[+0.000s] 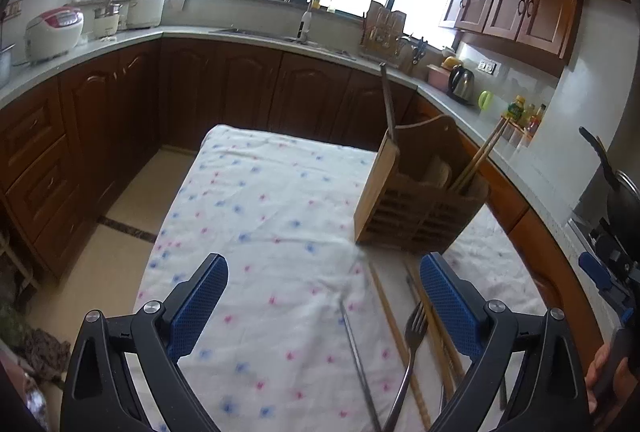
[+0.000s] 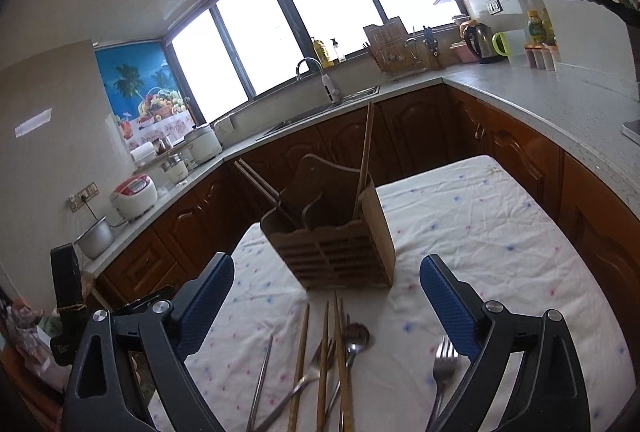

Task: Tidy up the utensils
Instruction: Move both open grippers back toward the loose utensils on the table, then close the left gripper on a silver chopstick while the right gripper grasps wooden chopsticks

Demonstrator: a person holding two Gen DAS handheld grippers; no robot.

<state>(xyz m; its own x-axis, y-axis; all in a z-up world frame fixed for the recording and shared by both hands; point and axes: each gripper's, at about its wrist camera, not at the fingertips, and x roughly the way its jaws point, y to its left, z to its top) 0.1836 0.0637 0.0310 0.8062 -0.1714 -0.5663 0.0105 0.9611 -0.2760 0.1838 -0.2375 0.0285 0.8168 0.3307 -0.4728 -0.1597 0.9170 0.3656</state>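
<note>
Holder [image 2: 336, 232] upright on tablecloth [image 2: 480, 232], chopsticks [image 2: 365, 160] inside

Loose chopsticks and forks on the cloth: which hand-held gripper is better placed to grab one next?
Probably the right hand-held gripper: open, with wooden chopsticks, spoon and fork between its fingers, facing the holder. The left hand-held gripper sits off to the side.
</note>
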